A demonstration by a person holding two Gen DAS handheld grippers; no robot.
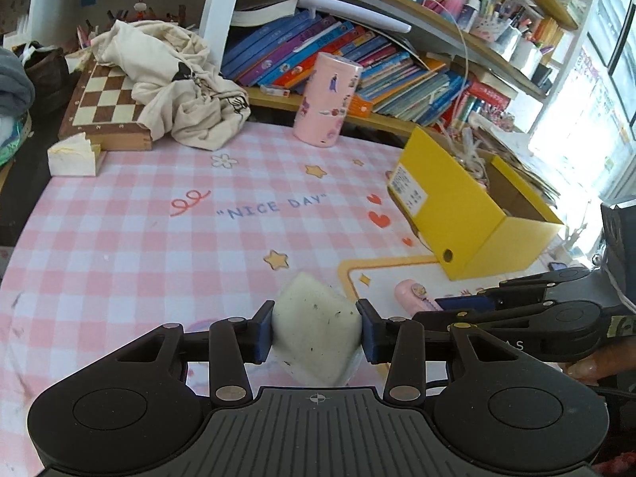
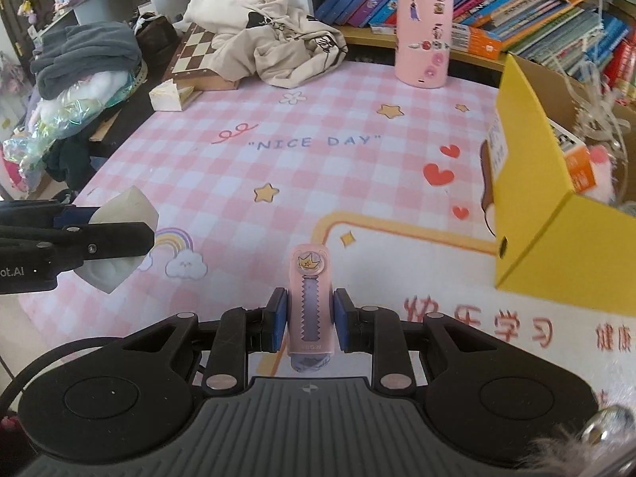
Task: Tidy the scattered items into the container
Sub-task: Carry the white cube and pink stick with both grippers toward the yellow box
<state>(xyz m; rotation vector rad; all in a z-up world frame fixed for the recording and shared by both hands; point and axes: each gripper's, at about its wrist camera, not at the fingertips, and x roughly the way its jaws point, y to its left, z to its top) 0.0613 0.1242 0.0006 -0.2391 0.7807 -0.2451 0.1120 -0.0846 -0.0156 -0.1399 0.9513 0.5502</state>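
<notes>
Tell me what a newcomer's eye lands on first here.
The pink checked "NICE DAY" mat fills the desk. The left gripper clamps a white sponge block; the right gripper pinches a pink clip-like gadget. A yellow box stands open at the right.

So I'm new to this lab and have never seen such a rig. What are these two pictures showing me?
There is no robot: a person holds a two-finger gripper in each hand, each with a fisheye camera looking along its fingers.

The left wrist view shows the left gripper shut on a white sponge block. The right wrist view shows the right gripper around a pink gadget, its pads close at both sides; I cannot tell whether they press it.

Both hover over a pink checked mat. On the right stands an open yellow box, probably the container. At the back are a pink canister, a chessboard and a crumpled cloth.
</notes>
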